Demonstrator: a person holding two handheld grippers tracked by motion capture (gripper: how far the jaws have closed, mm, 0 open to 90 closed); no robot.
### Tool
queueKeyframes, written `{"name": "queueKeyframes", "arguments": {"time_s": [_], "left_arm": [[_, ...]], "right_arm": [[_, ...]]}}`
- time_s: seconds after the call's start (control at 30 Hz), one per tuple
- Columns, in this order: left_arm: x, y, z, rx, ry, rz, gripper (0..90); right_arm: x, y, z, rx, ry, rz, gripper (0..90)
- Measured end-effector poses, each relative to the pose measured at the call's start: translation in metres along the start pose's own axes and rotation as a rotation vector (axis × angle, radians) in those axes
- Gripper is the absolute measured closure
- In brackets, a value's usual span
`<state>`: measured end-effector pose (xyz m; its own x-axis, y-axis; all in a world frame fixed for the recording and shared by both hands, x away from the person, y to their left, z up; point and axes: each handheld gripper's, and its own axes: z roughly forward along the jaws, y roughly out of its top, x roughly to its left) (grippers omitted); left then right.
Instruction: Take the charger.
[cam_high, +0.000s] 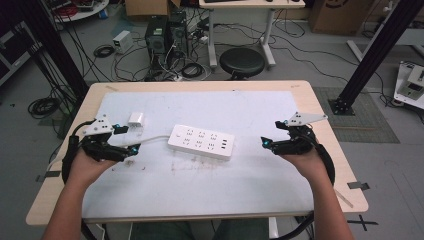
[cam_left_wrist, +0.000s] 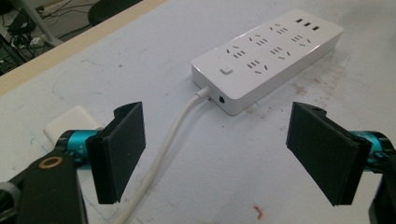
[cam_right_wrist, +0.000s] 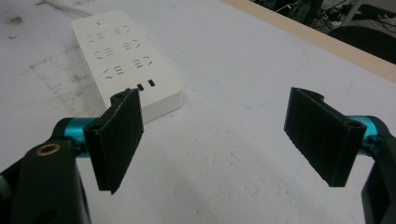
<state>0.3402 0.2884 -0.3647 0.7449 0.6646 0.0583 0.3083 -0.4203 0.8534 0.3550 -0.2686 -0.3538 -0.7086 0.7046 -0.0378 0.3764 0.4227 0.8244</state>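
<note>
Both forearms come in at the near edge of the table, each hand carrying a gripper. Closest to the work is the left gripper (cam_high: 126, 141), its jaws spread wide apart and holding nothing; a white cable (cam_left_wrist: 163, 154) runs on the mat between those jaws in the left gripper view, and a small white charger (cam_high: 135, 119) lies just beyond and to its outer side. Across the mat, the right gripper (cam_high: 270, 135) also has its jaws apart and empty.

Between the two lies the power strip (cam_high: 201, 141), flat on the white mat (cam_high: 200, 185), apart from both grippers. Its long axis runs roughly from one gripper toward the other, slightly slanted, with the cable end and switch facing the left gripper and the USB end (cam_right_wrist: 140, 87) facing the right. Judging by the gaps, the left gripper is nearer the charger, so picking it up to plug it in would likely fall to that hand.
</note>
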Motion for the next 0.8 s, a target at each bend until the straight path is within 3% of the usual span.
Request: {"name": "queueKeyframes", "arguments": {"time_s": [0.27, 0.3, 0.33, 0.37, 0.4, 0.53, 0.57, 0.6, 0.7, 0.8], "left_arm": [[0.005, 0.001, 0.001, 0.005, 0.054, -0.040, 19.8], [0.007, 0.003, 0.002, -0.004, 0.084, -0.050, 19.8], [0.007, 0.003, 0.002, -0.004, 0.084, -0.050, 19.8], [0.011, 0.007, 0.004, -0.007, 0.120, -0.066, 19.8], [0.011, 0.007, 0.004, -0.007, 0.120, -0.066, 19.8], [0.022, 0.014, 0.013, 0.002, 0.170, -0.087, 19.7], [0.029, 0.017, 0.020, 0.005, 0.207, -0.099, 19.8], [0.029, 0.017, 0.020, 0.005, 0.207, -0.099, 19.8], [0.048, 0.019, 0.037, 0.067, 0.264, -0.126, 19.8], [0.058, 0.019, 0.045, 0.064, 0.285, -0.155, 19.8]], "right_arm": [[0.001, 0.007, 0.004, 0.016, 0.001, -0.002, 20.2], [0.002, 0.008, 0.005, 0.018, -0.003, -0.008, 20.2], [0.002, 0.008, 0.006, 0.015, 0.000, -0.012, 20.1], [0.003, 0.008, 0.006, 0.018, -0.002, -0.014, 20.2], [0.003, 0.008, 0.006, 0.018, -0.002, -0.014, 20.2], [0.006, 0.008, 0.008, 0.019, -0.008, -0.012, 20.2], [0.007, 0.008, 0.009, 0.027, -0.008, -0.015, 20.1], [0.008, 0.008, 0.009, 0.028, -0.015, -0.011, 20.1], [0.009, 0.007, 0.010, 0.025, -0.012, -0.014, 20.1], [0.010, 0.006, 0.010, 0.028, -0.018, -0.011, 20.1]]}}
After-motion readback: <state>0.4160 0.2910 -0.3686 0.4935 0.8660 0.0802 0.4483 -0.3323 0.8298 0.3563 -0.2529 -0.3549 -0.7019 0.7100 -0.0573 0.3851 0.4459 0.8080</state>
